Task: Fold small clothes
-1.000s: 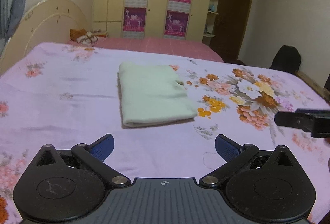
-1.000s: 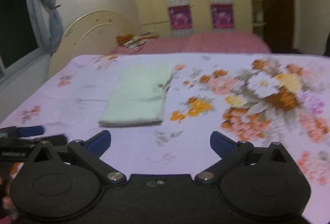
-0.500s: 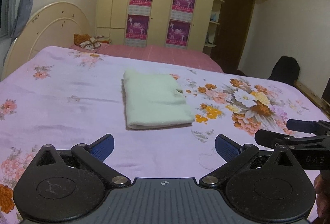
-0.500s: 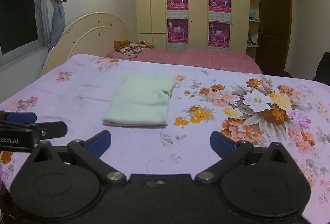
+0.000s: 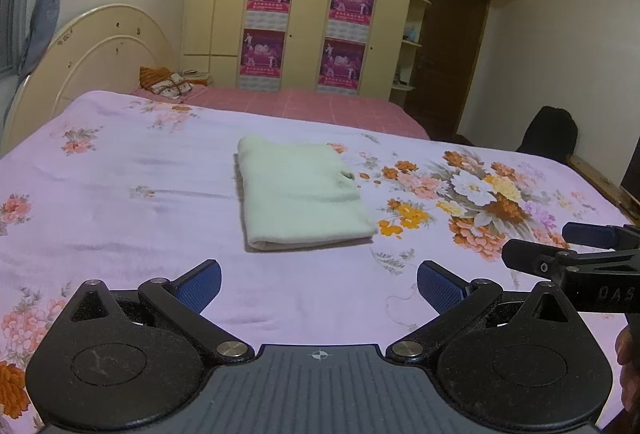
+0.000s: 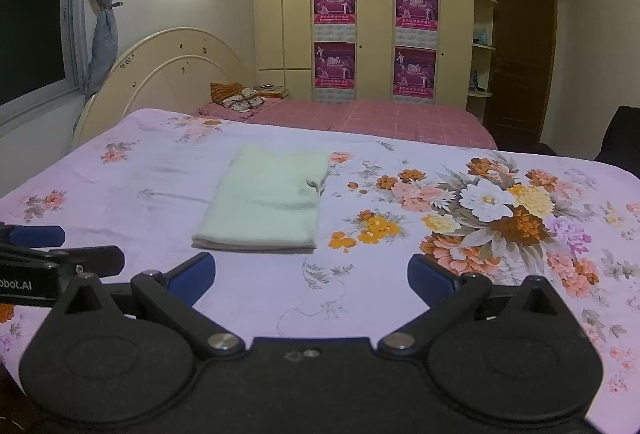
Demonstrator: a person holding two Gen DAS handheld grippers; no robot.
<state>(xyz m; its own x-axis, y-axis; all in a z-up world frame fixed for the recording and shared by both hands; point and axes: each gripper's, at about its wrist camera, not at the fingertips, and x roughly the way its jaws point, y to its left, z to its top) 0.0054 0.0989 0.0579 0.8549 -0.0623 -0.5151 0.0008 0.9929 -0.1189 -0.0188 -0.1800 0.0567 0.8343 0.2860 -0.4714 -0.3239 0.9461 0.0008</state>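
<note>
A pale green folded cloth (image 5: 300,192) lies flat as a neat rectangle in the middle of the bed, also seen as the green cloth (image 6: 268,200) from the right wrist. My left gripper (image 5: 319,284) is open, held back from the cloth's near edge with nothing between its blue pads. My right gripper (image 6: 311,276) is open too, empty, and a short way in front of the cloth. Each gripper shows at the edge of the other's view: the right gripper (image 5: 568,254) and the left gripper (image 6: 56,254).
The lilac floral bedsheet (image 5: 120,202) covers the bed. A cream headboard (image 6: 168,74) stands at the left, small folded items (image 6: 240,99) lie on the pink bedding behind, a wardrobe (image 6: 376,34) is at the back, and a dark chair (image 5: 550,132) stands at the right.
Both grippers have drawn back and risen slightly from the folded cloth, then steadied. The cloth has not moved. Both grippers stay open.
</note>
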